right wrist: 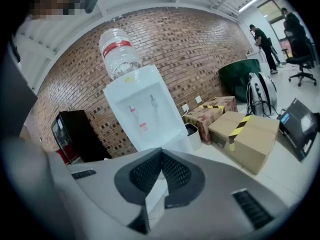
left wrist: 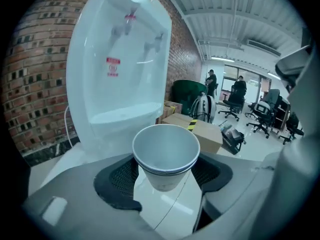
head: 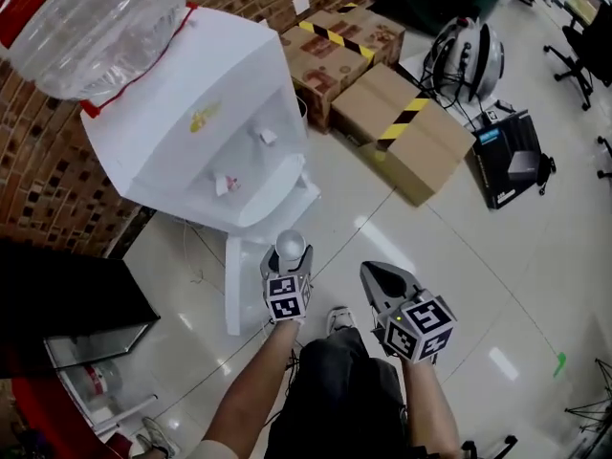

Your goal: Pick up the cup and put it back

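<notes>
Left hand-held gripper (head: 288, 256) clamps white cup (left wrist: 166, 154); right hand-held gripper (head: 373, 273) closed, empty

The right gripper (right wrist: 161, 156) has its jaws closed together at the tips, and nothing is between them. Behind them a white water dispenser (right wrist: 150, 116) stands against a brick wall (right wrist: 200, 49). A clear bottle (right wrist: 119, 51) sits upside down on top of it. A black cabinet (right wrist: 75, 134) stands to its left. To its right, cardboard boxes (right wrist: 247, 134) with yellow-black tape lie on the pale floor (right wrist: 295, 169).
</notes>
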The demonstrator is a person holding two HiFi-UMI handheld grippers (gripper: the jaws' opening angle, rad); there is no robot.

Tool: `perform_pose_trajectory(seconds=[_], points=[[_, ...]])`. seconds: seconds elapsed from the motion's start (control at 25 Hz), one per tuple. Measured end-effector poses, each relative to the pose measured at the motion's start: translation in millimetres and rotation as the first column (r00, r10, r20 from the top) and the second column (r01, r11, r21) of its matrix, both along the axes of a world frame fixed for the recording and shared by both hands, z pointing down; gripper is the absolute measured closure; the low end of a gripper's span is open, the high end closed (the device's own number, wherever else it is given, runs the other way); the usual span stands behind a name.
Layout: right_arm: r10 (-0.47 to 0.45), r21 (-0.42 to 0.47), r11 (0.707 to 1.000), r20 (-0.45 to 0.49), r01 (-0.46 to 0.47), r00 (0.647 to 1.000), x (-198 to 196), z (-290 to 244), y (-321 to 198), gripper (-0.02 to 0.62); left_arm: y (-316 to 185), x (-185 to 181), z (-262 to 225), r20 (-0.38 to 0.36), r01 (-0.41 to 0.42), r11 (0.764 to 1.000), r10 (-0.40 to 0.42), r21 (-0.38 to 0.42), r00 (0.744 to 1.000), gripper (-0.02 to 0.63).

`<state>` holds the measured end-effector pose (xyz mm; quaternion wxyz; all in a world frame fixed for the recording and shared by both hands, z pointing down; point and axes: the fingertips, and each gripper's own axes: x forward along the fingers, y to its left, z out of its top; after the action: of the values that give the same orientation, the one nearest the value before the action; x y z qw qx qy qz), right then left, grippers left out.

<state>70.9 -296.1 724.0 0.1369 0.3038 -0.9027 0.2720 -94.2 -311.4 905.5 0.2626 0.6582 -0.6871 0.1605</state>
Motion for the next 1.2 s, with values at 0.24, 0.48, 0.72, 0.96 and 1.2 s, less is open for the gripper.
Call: perform_pose_trajectory(seconds=[0.24, 0.48, 0.72, 0.96, 1.2], points=[[-0.022, -0.024, 0.999, -0.003, 0.022, 1.0, -17.0, 78.0, -22.1, 0.591, -42.4, -38.7, 103.4, 0.022, 0.08, 0.996, -0.08, -0.034, 0.997, 0.272], [-0.01, -0.056, 0.998, 0.084, 0.015, 0.996, -37.2, 135.3, -43.8, 0.591, -81.0, -74.3, 179.2, 0.057, 0.158, 0.987, -0.156, -0.041, 0.986, 0.272], [-0.043, -0.097, 0.994, 0.161, 0.06, 0.986, -68.2, 180.5, -61.2, 0.591, -112.3, -101.9, 220.5, 0.079, 0.202, 0.978, -0.198, -0.046, 0.977, 0.272], [-0.049, -0.12, 0.99, 0.184, 0.071, 0.982, -78.3, 205.1, -60.8, 0.591, -152.3, -129.2, 243.4, 0.125, 0.212, 0.977, -0.208, -0.021, 0.97, 0.272], [-0.057, -0.108, 0.992, 0.144, 0.072, 0.988, -78.7, 216.6, -58.6, 0.591, -165.1, -137.5, 255.0, 0.141, 0.218, 0.976, -0.211, -0.031, 0.967, 0.272]])
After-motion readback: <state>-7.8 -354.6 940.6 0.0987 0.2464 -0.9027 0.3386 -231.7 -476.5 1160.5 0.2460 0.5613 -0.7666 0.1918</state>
